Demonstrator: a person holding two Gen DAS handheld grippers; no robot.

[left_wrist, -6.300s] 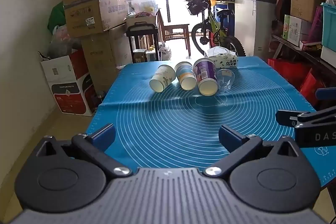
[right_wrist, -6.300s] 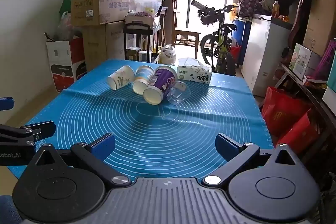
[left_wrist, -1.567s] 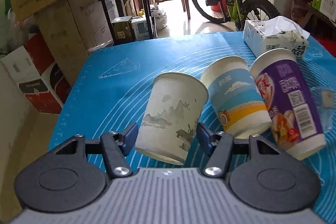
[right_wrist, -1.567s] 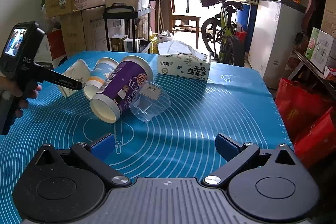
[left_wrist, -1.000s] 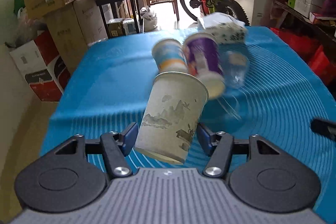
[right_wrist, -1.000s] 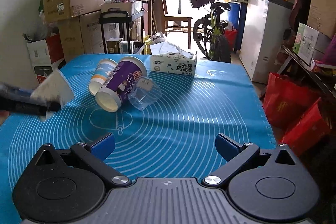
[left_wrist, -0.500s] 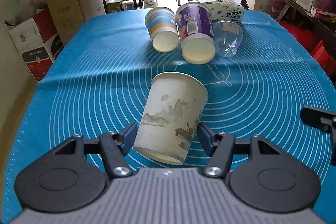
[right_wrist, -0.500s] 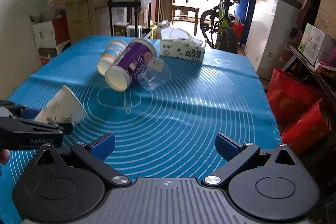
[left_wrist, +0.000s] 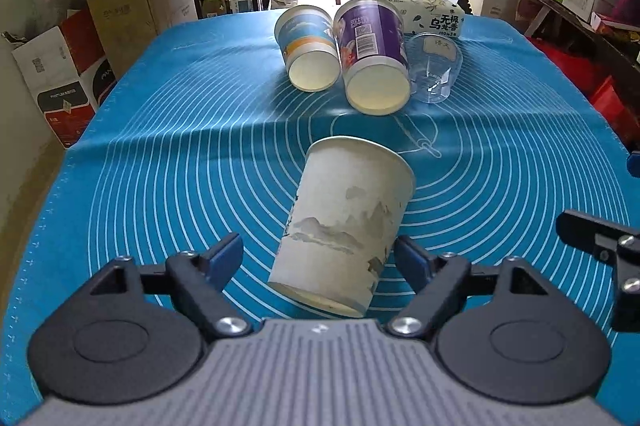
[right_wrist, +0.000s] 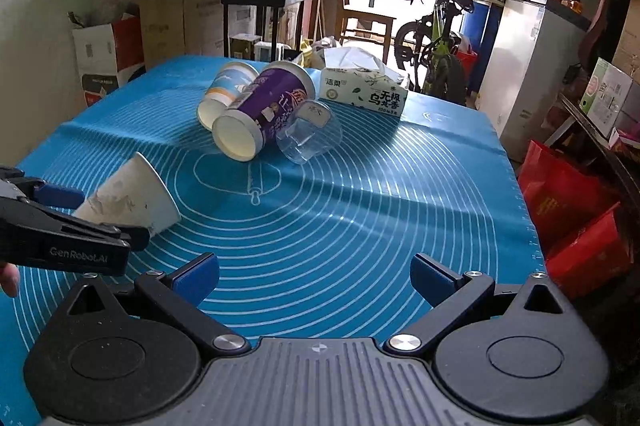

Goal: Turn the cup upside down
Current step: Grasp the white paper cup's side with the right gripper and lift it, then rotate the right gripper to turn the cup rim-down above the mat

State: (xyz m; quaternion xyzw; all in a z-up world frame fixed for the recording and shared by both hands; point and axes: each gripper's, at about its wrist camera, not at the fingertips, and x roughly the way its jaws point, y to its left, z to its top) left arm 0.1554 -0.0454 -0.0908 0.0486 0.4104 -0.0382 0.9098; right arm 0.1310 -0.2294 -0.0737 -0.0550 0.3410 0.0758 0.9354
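Note:
A white paper cup with a grey mountain print [left_wrist: 346, 226] lies between the fingers of my left gripper [left_wrist: 320, 258], tilted, its open rim towards the camera and low over the blue mat [left_wrist: 160, 166]. The jaws have opened; the left finger stands clear of the cup and the right finger is at its side. In the right wrist view the same cup [right_wrist: 132, 196] leans on the mat beside the left gripper [right_wrist: 60, 222]. My right gripper [right_wrist: 314, 276] is open and empty over the mat's near part.
A blue-and-white cup [left_wrist: 306, 46], a purple cup [left_wrist: 372, 54] and a clear plastic cup [left_wrist: 434, 66] lie on their sides at the back of the mat. A tissue box [left_wrist: 424, 12] stands behind them. Boxes, a bicycle and red bags surround the table.
My left gripper carried the white cup from the row at the back to the near middle of the mat. Its jaws have now spread apart and the cup has dropped lower.

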